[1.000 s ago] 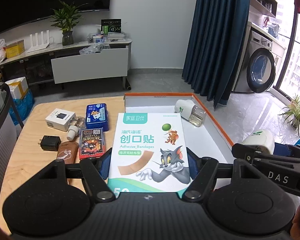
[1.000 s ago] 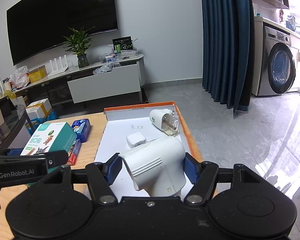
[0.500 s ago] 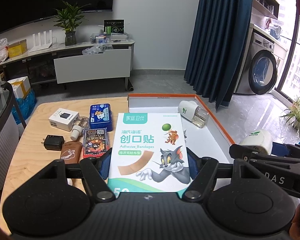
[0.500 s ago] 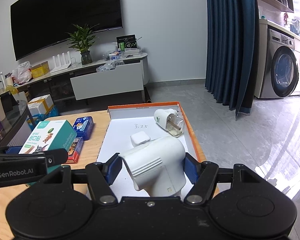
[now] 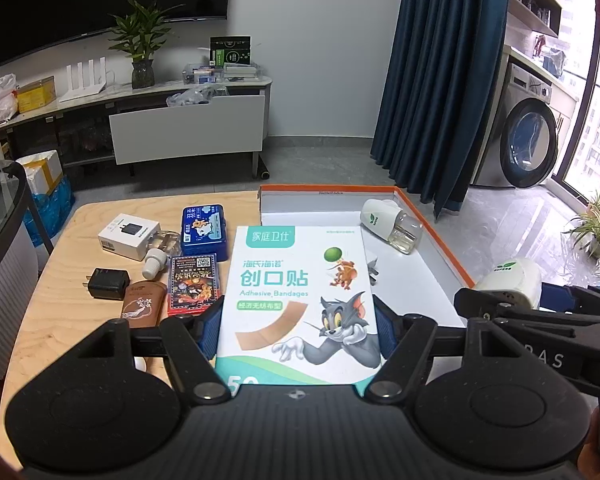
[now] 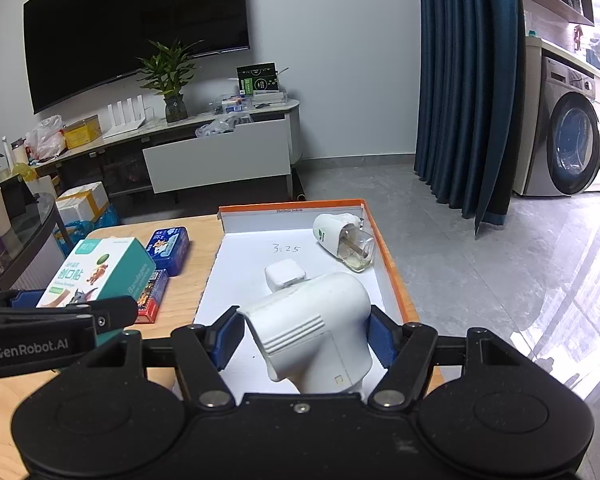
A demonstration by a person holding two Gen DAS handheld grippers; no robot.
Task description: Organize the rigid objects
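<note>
Left gripper (image 5: 298, 332): sitting at the bottom centre of the left wrist view, its blue pads pressing both long sides of the adhesive bandage box (image 5: 300, 304), which is being held face up above the table.
Right gripper (image 6: 306, 332): filling the bottom of the right wrist view, its pads clamping a white plug-in device (image 6: 314, 330) by its sides; the device is hanging over the near end of the tray.
Crossing views: the right gripper is showing at the right edge of the left wrist view (image 5: 500, 300), and the left gripper at the left edge of the right wrist view (image 6: 76, 300), so the two are standing side by side.
Wooden table (image 5: 60, 320): lying under both grippers.
Left of the bandage box: a brown tube (image 5: 142, 304), a red card pack (image 5: 194, 284) and a black charger (image 5: 108, 284) are lying close together; further up, a small white-capped bottle (image 5: 156, 258), a white charger box (image 5: 128, 236) and a blue tin (image 5: 202, 230).
Orange-rimmed tray (image 6: 392, 272): lying right of centre on the table, with handwriting on its white floor.
Inside the tray: a small white adapter (image 6: 284, 276) is lying just beyond the held device; a mosquito-repellent refill (image 6: 342, 246) is lying on its side in the upper right corner.
Background: a TV stand (image 5: 160, 120), a blue curtain (image 5: 440, 80) and a washing machine (image 5: 528, 136) are standing well beyond the table.
</note>
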